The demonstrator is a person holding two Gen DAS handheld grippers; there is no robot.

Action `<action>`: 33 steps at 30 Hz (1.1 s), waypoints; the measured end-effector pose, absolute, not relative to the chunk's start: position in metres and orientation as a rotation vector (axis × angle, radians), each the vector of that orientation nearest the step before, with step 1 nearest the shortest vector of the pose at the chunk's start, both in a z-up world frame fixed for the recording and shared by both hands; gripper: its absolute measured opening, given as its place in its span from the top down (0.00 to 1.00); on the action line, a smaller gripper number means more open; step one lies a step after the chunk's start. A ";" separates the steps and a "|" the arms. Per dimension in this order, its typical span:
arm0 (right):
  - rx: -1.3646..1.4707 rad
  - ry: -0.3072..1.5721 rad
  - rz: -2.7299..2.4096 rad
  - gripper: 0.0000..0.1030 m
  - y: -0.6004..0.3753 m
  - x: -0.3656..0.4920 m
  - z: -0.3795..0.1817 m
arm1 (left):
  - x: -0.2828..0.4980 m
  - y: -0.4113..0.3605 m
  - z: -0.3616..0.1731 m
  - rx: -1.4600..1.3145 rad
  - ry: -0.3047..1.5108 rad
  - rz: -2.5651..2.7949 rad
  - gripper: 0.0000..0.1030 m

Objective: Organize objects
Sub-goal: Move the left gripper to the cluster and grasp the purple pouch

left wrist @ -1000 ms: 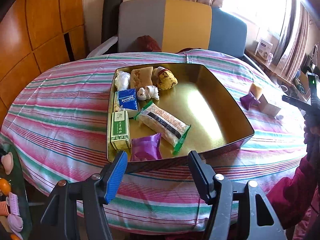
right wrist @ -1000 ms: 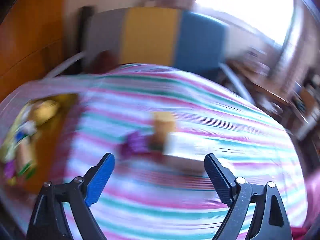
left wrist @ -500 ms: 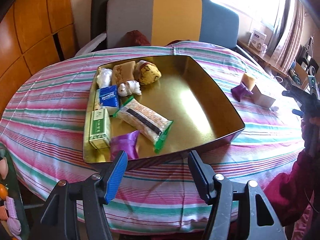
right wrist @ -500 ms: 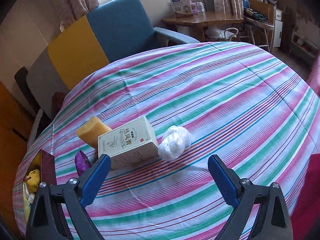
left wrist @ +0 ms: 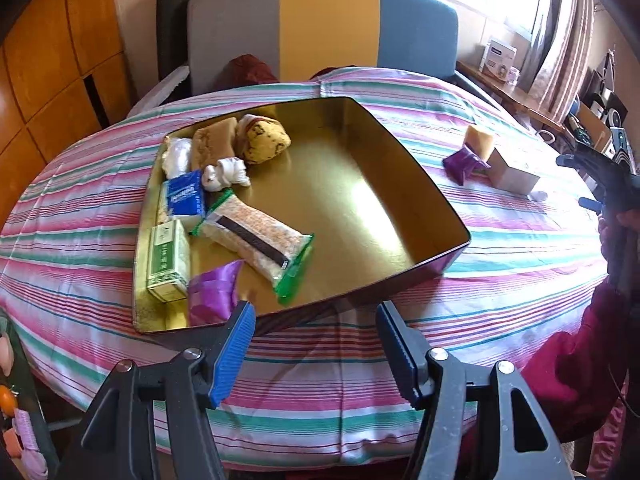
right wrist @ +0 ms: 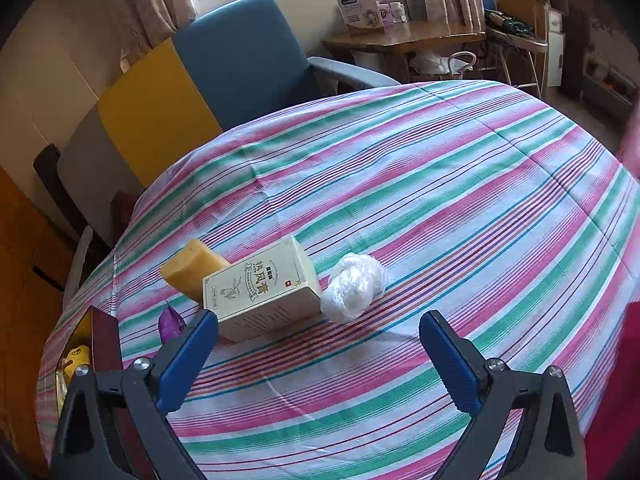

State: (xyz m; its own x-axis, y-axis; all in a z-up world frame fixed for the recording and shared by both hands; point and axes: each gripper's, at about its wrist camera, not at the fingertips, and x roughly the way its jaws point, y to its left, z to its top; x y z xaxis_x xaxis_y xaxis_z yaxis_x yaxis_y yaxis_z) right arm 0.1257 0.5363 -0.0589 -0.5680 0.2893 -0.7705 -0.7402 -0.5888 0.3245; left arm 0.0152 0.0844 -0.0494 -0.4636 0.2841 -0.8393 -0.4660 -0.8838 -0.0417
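A gold tray (left wrist: 424, 184) at left holds packets along its left side; the left gripper (left wrist: 314, 346) hangs apart and empty before it. Right of the tray, a purple packet (right wrist: 170, 322), sponge (right wrist: 192, 266), box (right wrist: 260, 292) and white wad (right wrist: 354, 286) lie clustered. The right gripper (right wrist: 320, 354), jaws opening on nothing, risks catching box and wad together.

Tablecloth (right wrist: 440, 208): pink, green, white stripes. Tray (left wrist: 400, 216): gold inside. Box (right wrist: 264, 292): cream. Sponge (right wrist: 192, 266): yellow. Pouch (right wrist: 170, 322): purple. Gripper pads (right wrist: 188, 360): blue.

left hand-held gripper (left wrist: 314, 344) parted, right hand-held gripper (right wrist: 319, 350) opening
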 end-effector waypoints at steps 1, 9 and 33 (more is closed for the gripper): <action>-0.902 0.872 2.165 0.02 0.537 0.127 -0.059 | 0.015 0.086 -0.050 -1.297 0.269 2.342 0.38; -0.869 0.941 2.149 0.01 0.544 0.133 -0.060 | 0.013 0.128 -0.024 -1.183 0.268 2.273 0.38; -0.778 1.197 2.148 0.00 0.560 0.148 -0.067 | -0.044 0.311 -0.059 -1.193 0.521 1.991 0.37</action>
